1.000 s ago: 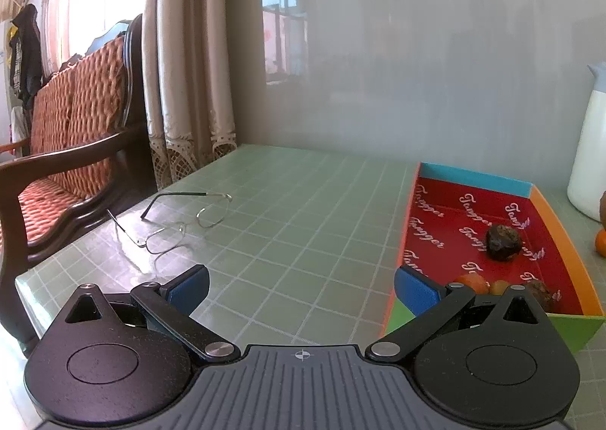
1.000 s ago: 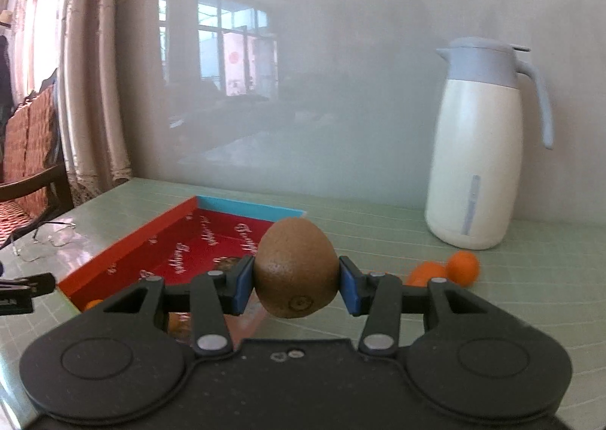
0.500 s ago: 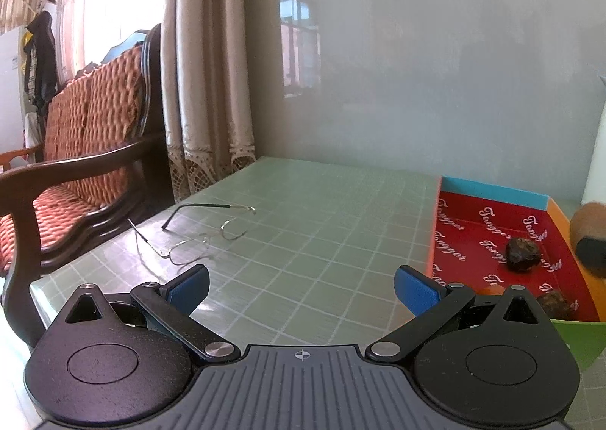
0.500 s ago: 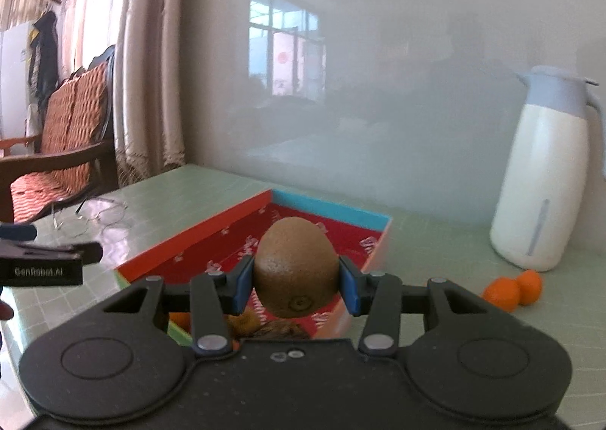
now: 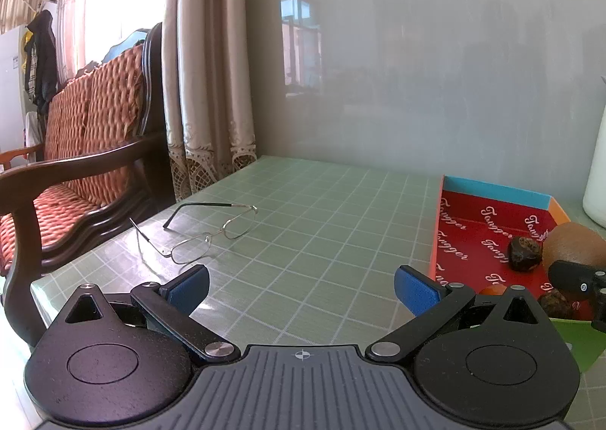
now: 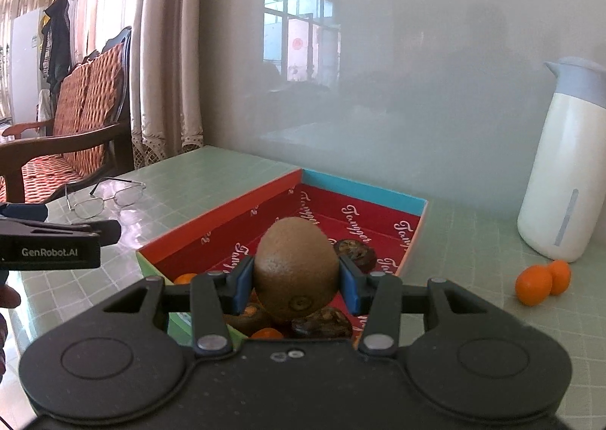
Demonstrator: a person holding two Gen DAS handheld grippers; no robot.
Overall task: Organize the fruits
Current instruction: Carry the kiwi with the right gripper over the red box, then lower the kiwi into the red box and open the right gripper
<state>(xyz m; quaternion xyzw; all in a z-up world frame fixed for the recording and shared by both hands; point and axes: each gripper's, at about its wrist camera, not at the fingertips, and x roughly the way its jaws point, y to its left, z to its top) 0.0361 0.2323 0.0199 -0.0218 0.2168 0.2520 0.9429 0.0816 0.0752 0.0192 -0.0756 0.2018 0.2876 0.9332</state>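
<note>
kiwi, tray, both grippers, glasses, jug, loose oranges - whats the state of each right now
kiwi: clamped between the right gripper's pads, held above the tray
right gripper: shut on the kiwi
left gripper: open, empty
tray: on the table, several fruits inside
glasses: unfolded, lying on the table
jug: upright, lid on
two small oranges: on the table outside the tray, touching each other

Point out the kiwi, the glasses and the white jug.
kiwi (image 6: 296, 263): right wrist view, middle of its brown skin.
glasses (image 5: 191, 250): left wrist view, rim of the nearer lens.
white jug (image 6: 560, 172): right wrist view, middle of its white body.
</note>
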